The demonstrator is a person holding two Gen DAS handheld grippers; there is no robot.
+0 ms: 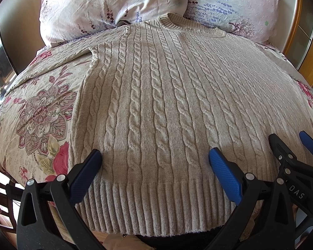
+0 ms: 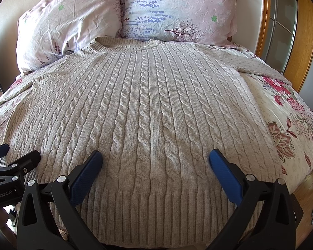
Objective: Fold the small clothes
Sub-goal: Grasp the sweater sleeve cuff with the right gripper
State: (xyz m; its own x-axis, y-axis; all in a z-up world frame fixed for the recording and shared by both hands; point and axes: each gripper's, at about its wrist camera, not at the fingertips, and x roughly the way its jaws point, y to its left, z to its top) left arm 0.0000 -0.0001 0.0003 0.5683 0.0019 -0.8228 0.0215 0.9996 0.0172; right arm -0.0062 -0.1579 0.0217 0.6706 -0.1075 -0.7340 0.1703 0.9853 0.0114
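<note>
A beige cable-knit sweater [image 1: 160, 95] [image 2: 148, 108] lies flat and front up on the bed, collar toward the pillows, ribbed hem nearest me. Its sleeves spread out to the left [image 1: 58, 60] and to the right [image 2: 258, 66]. My left gripper [image 1: 155, 156] hovers open over the hem's left half with nothing between its blue-padded fingers. My right gripper [image 2: 155, 156] hovers open over the hem's right half, also holding nothing. In the left wrist view the right gripper [image 1: 290, 143] shows at the right edge; in the right wrist view the left gripper [image 2: 16, 152] shows at the left edge.
The bed has a floral cover [image 1: 41, 112] [image 2: 292, 125]. Two pink and lilac pillows [image 1: 112, 6] [image 2: 177, 10] stand against the headboard behind the collar. A wooden-framed glass door [image 2: 281, 25] stands at the right. A dark chair back [image 1: 2, 187] is at the lower left.
</note>
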